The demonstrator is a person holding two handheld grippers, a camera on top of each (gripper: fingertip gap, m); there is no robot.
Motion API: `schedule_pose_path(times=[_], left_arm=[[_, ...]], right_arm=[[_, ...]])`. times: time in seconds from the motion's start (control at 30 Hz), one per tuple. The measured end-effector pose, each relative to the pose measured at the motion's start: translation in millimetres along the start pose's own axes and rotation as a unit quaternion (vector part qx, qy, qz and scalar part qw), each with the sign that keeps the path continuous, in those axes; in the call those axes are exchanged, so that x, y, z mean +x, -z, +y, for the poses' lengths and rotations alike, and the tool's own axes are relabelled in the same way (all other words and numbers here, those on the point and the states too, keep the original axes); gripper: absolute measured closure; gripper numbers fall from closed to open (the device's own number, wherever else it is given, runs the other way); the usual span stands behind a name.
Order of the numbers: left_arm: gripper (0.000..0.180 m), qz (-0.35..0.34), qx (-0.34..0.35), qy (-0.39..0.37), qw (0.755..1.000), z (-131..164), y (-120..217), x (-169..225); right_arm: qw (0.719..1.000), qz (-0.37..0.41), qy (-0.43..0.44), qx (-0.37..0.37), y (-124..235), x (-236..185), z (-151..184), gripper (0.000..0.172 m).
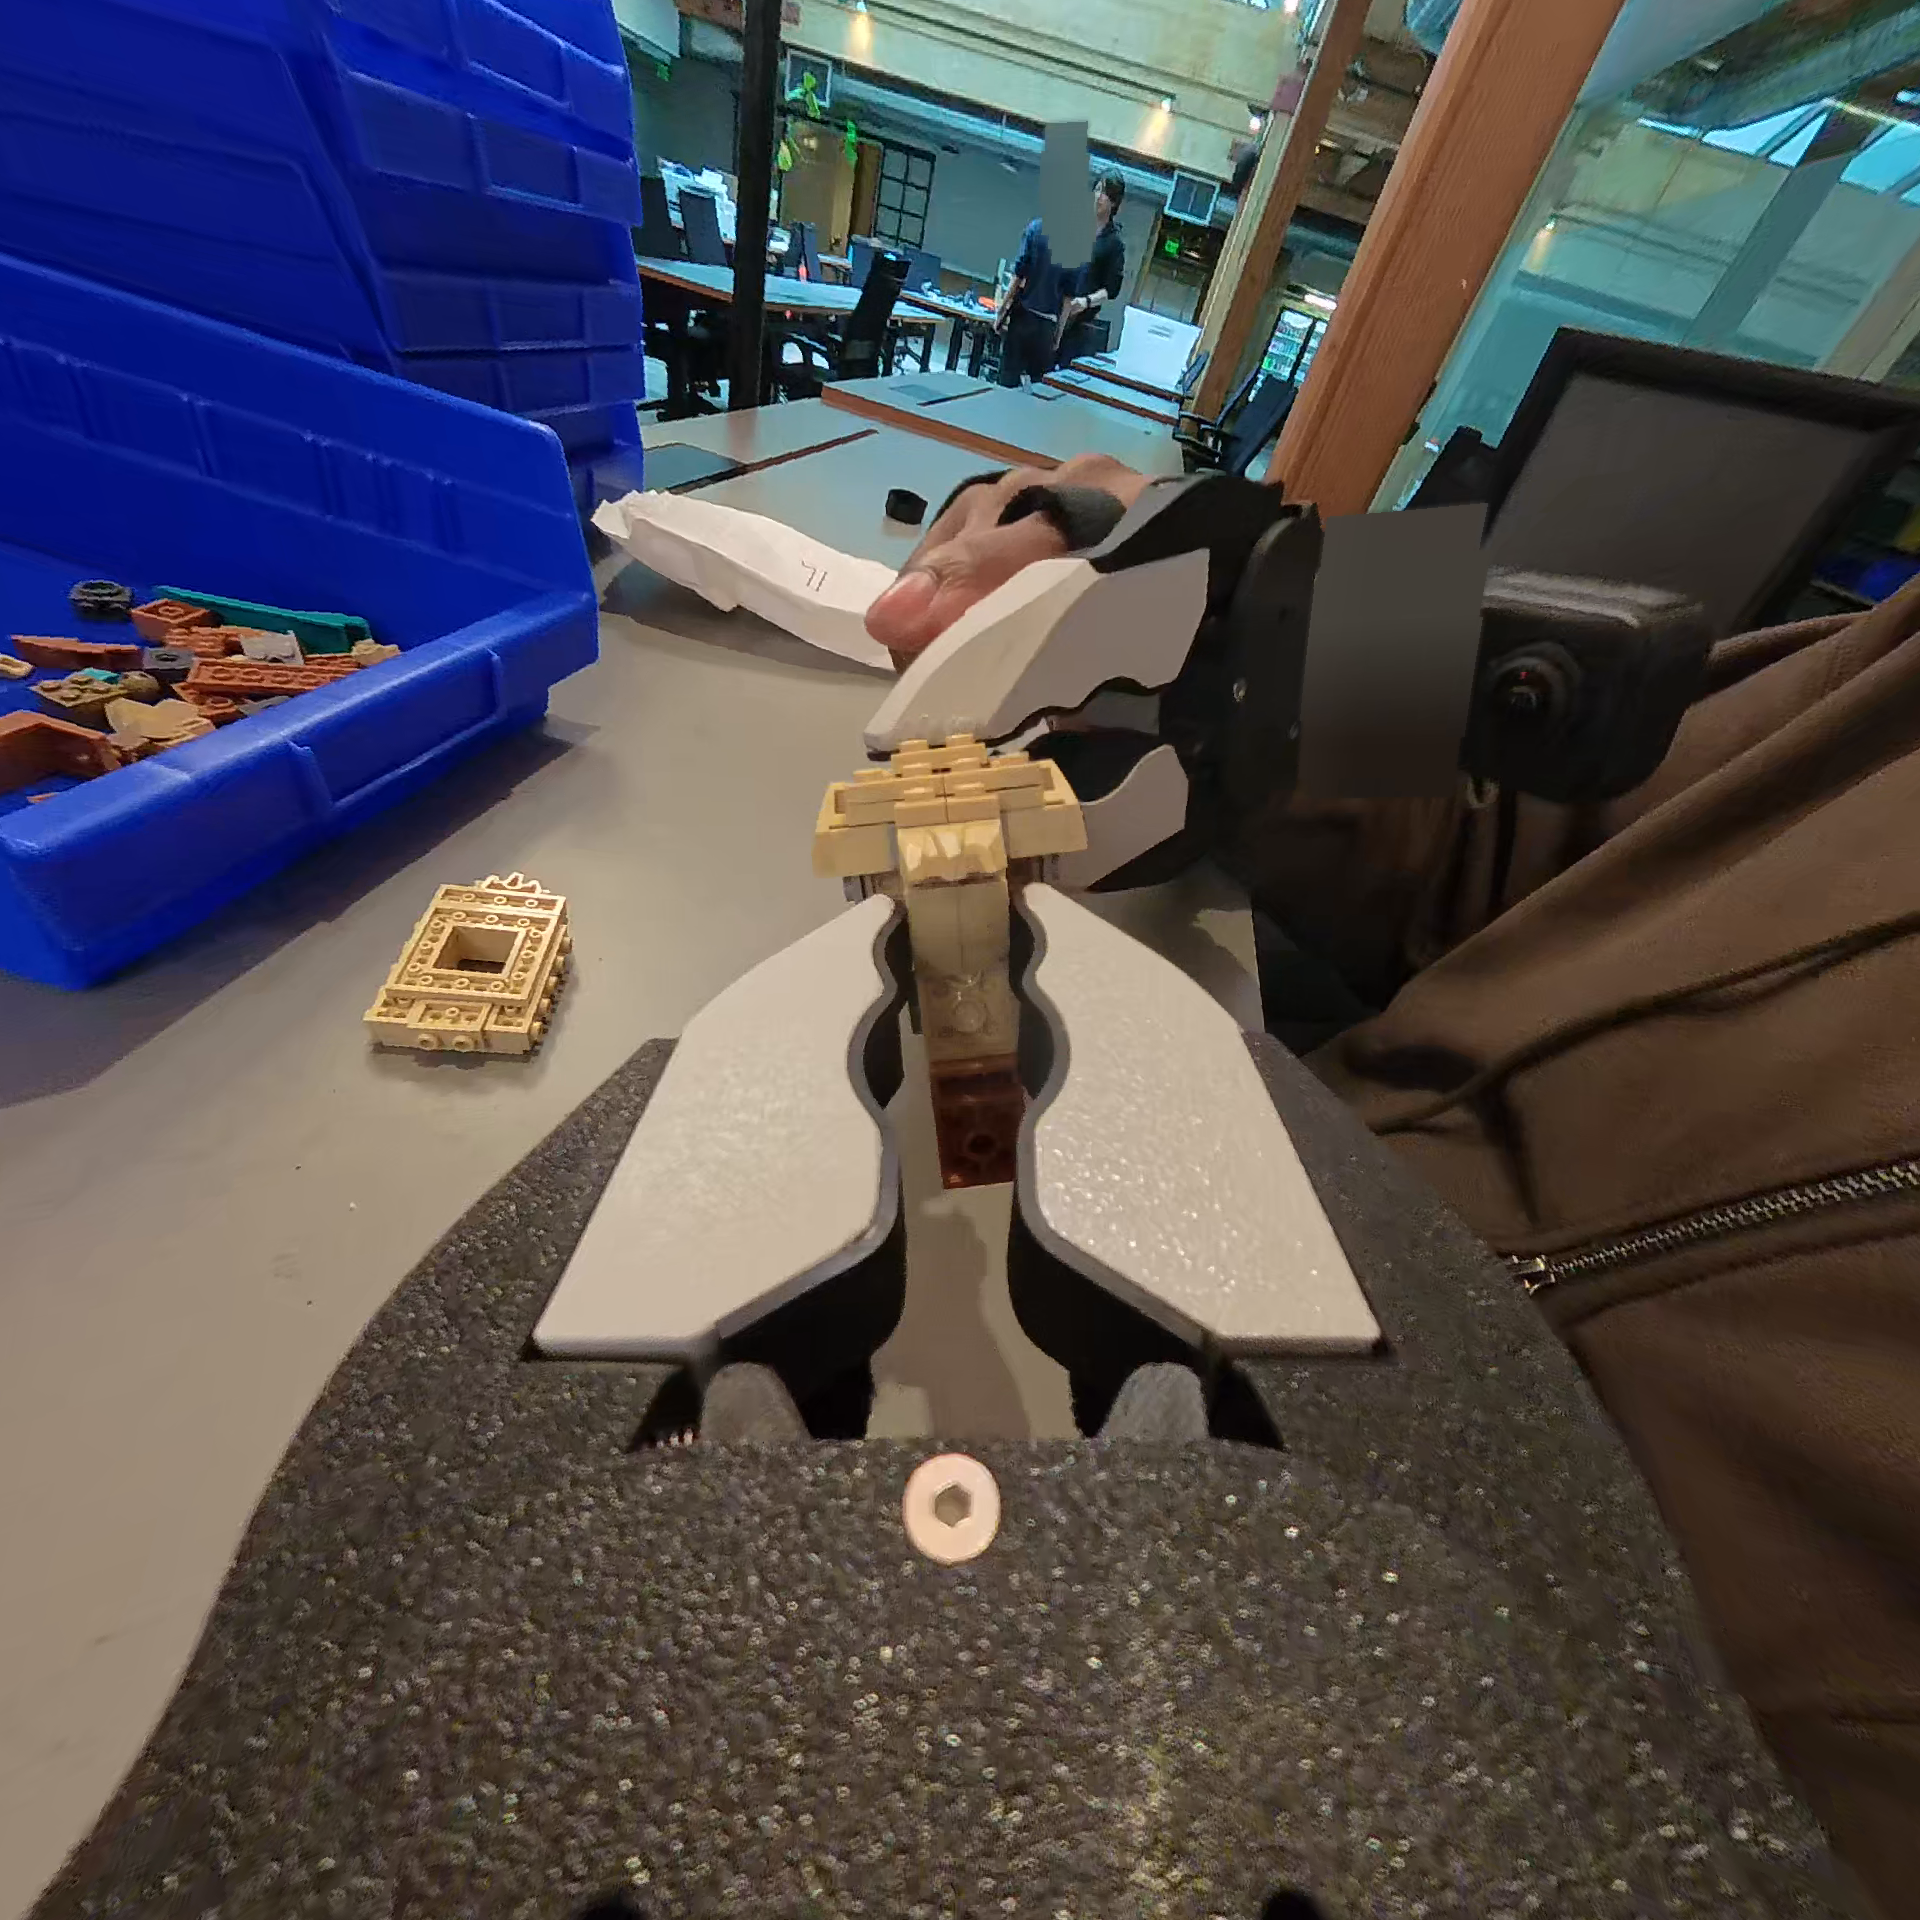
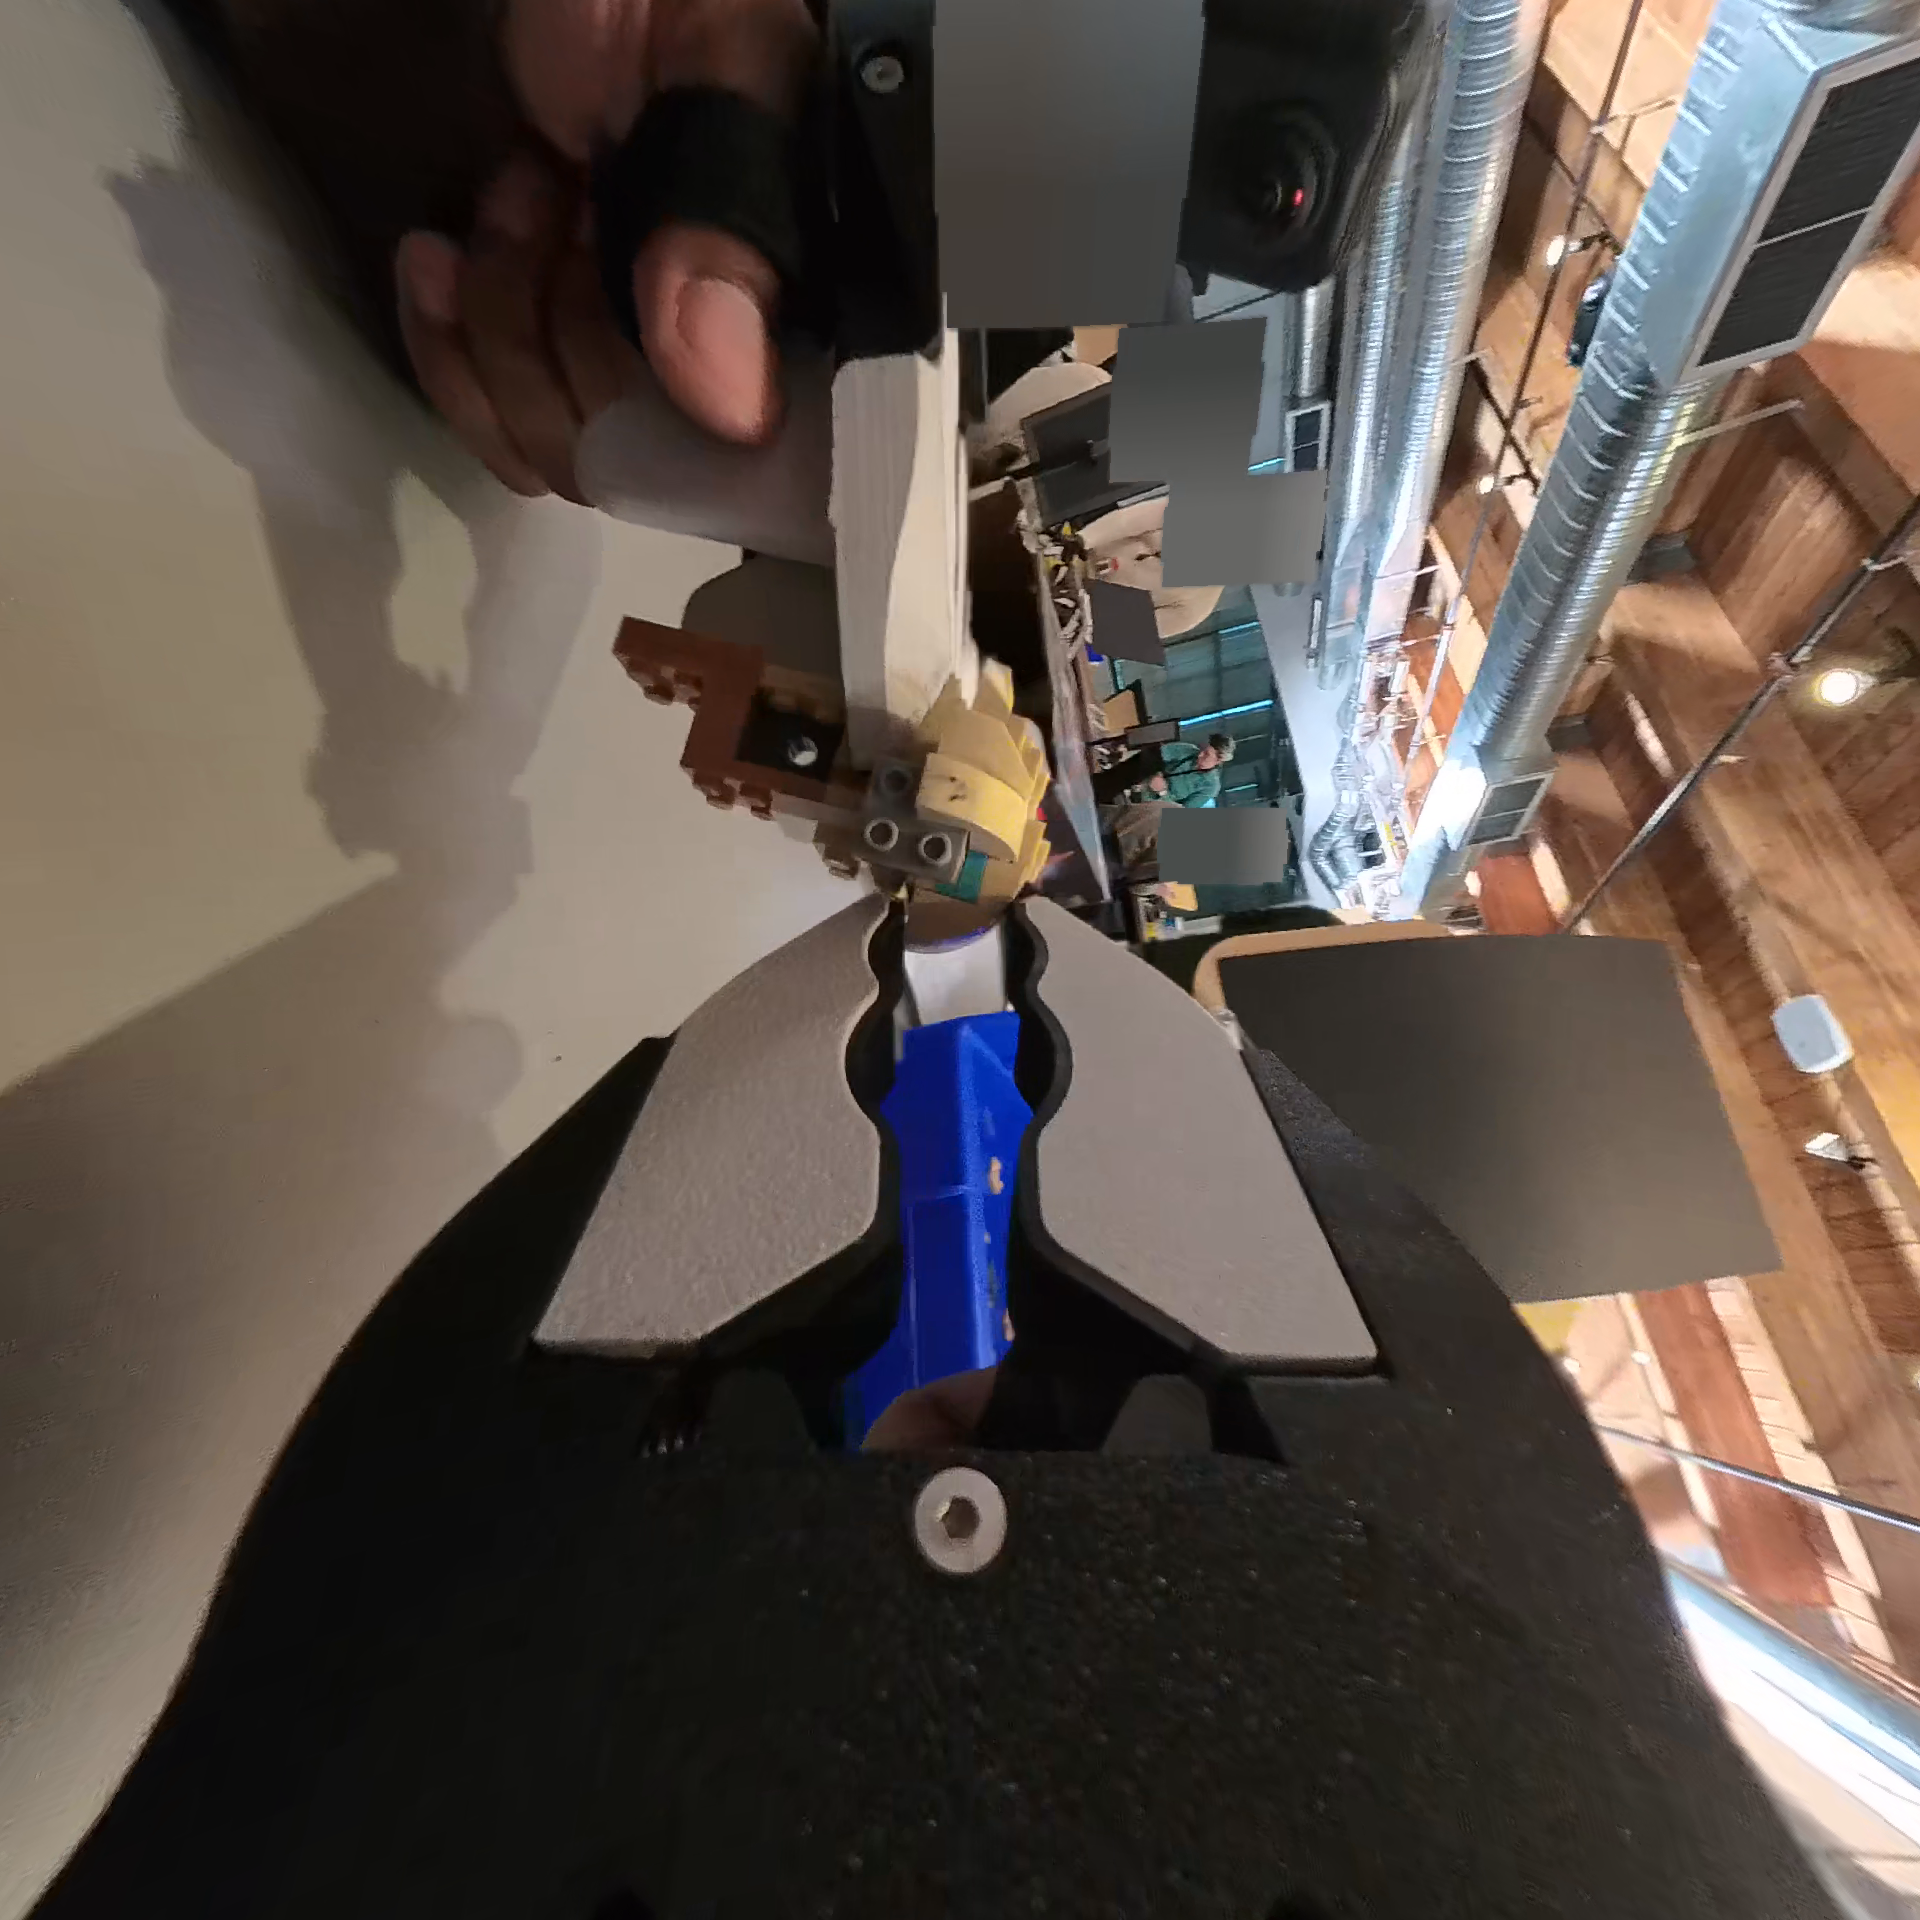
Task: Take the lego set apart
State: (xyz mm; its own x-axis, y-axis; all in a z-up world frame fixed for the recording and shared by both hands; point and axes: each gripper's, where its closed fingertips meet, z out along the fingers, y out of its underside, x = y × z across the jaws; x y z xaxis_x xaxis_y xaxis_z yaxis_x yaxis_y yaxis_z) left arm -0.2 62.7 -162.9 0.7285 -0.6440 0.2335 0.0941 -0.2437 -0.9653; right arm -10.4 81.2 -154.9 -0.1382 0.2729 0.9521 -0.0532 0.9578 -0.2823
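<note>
Item: tan and brown brick model [image 1: 951,894], held up off the grey table [image 1: 312,1195] between my two tools. My left gripper [image 1: 958,914] is closed narrow on its tan stem, both pads pressing the sides. My right gripper [image 2: 951,914] comes in from the right and clamps the stepped tan cap, fingertips above and below it. Nearby on the table: flat tan square brick frame [image 1: 470,971]; blue bin [image 1: 291,665] of loose bricks; crumpled white paper [image 1: 748,566].
</note>
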Motion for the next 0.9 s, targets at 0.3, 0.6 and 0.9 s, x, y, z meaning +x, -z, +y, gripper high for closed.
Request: schedule_pose_path(times=[0.3, 0.6, 0.9], left_arm=[[0.164, -0.007, -0.038, -0.038, 0.999, 9, -4, 0], [0.163, -0.013, -0.021, -0.039, 0.999, 6, -2, -2], [0.164, 0.011, 0.028, -0.006, 1.0, -6, 2, 2]], right_arm=[[0.994, -0.072, -0.087, 0.012, 5, -8, 1, 0.155], [0.992, -0.054, -0.111, 0.028, 3, -5, 2, 0.155], [0.992, 0.009, -0.123, 0.042, 2, 8, 1, 0.16]])
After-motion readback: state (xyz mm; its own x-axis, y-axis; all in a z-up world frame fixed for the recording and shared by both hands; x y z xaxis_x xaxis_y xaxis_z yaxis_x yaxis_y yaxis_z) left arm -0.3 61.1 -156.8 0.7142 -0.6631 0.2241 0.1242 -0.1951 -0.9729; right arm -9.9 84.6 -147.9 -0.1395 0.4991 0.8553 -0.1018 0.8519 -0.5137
